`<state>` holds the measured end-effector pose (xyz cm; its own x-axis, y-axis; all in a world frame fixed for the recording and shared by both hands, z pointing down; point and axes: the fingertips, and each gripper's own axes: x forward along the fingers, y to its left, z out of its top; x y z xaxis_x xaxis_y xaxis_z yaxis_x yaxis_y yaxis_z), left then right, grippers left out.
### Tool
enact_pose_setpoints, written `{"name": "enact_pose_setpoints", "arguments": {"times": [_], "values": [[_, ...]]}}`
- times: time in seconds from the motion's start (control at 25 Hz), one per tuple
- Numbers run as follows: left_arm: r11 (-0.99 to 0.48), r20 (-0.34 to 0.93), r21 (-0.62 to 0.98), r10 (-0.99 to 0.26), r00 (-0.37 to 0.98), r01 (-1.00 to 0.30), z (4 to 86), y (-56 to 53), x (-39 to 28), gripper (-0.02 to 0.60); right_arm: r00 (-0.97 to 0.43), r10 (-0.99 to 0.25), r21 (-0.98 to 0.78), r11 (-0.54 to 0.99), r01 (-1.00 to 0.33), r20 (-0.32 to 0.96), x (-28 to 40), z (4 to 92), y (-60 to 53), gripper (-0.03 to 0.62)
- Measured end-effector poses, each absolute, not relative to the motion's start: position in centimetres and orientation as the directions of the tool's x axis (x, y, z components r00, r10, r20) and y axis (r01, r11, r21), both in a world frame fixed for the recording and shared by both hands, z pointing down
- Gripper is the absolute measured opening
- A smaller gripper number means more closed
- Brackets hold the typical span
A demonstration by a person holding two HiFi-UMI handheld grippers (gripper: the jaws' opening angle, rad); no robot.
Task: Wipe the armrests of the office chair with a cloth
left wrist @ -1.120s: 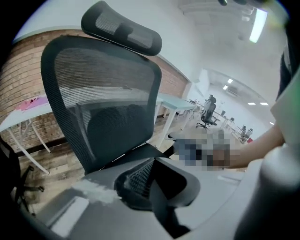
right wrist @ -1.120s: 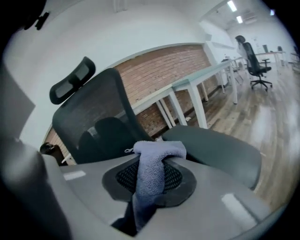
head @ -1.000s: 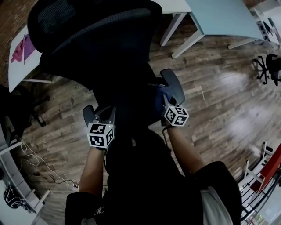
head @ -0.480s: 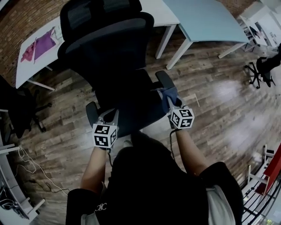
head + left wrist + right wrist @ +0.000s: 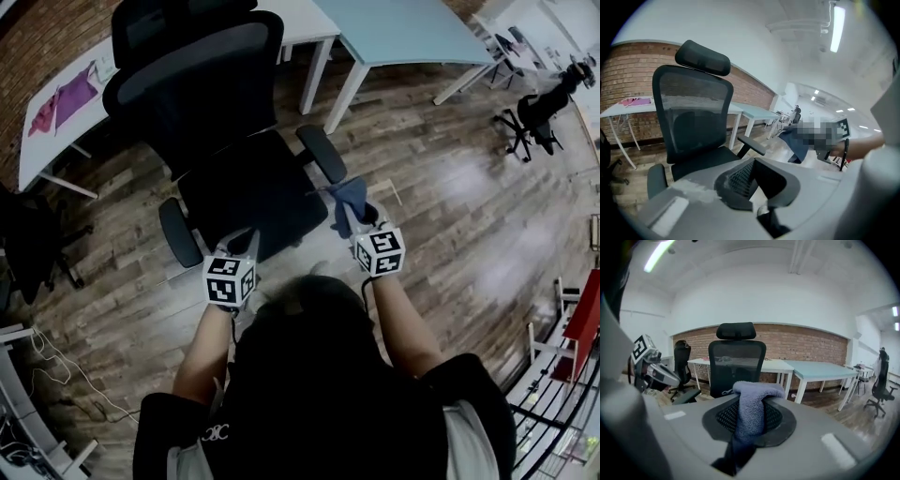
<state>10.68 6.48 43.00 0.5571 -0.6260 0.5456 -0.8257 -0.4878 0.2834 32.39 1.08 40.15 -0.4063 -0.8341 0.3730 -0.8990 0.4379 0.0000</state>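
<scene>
The black mesh office chair [image 5: 246,187] stands ahead of me on the wood floor; it also fills the left gripper view [image 5: 693,117] and shows in the right gripper view [image 5: 737,363]. Its right armrest [image 5: 322,153] and left armrest [image 5: 178,232] are both bare. My right gripper [image 5: 349,210] is shut on a blue cloth [image 5: 349,193], held just short of the right armrest's near end; the cloth [image 5: 750,411] drapes over that gripper's [image 5: 747,427] jaws. My left gripper [image 5: 241,236] hangs open and empty beside the seat's front left corner, right of the left armrest.
White desks [image 5: 37,141] and a pale blue table [image 5: 412,28] stand behind the chair, with a pink cloth [image 5: 66,98] on one desk. Another black chair [image 5: 534,117] is at the far right, dark furniture [image 5: 28,244] and cables [image 5: 56,375] at the left.
The right gripper with the cloth has slid back along the right armrest and come off its near end. The left gripper drew back from the left armrest. The chair now lies farther ahead.
</scene>
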Motion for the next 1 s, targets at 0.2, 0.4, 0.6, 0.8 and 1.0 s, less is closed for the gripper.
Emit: {"name": "enact_pose_setpoints", "arguments": {"times": [0.2, 0.4, 0.6, 0.8, 1.0], "values": [[-0.534, 0.537, 0.253, -0.616, 0.576, -0.807, 41.9, 5.5, 16.7, 0.005, -0.374, -0.872, 0.019, 0.400, -0.916, 0.316, 38.9, 39.1, 2.5, 0.064], [-0.453, 0.533, 0.232, -0.681, 0.502, -0.861, 41.3, 2.3, 21.8, 0.005, -0.400, -0.860, 0.038, 0.433, -0.901, 0.315, 46.5, 38.9, 2.6, 0.064], [-0.386, 0.521, 0.195, -0.738, 0.429, -0.902, 40.4, 1.6, 28.1, 0.005, -0.502, -0.804, 0.060, 0.545, -0.836, 0.318, 52.0, 39.4, 3.7, 0.064], [-0.430, 0.513, 0.155, -0.734, 0.445, -0.889, 39.4, 2.0, 34.4, 0.005, -0.533, -0.783, 0.014, 0.567, -0.824, 0.319, 56.4, 39.7, 2.8, 0.066], [-0.424, 0.543, 0.164, -0.714, 0.441, -0.890, 41.4, 0.5, 37.2, 0.005, -0.542, -0.768, -0.029, 0.568, -0.823, 0.343, 58.6, 40.3, 0.1, 0.067]]}}
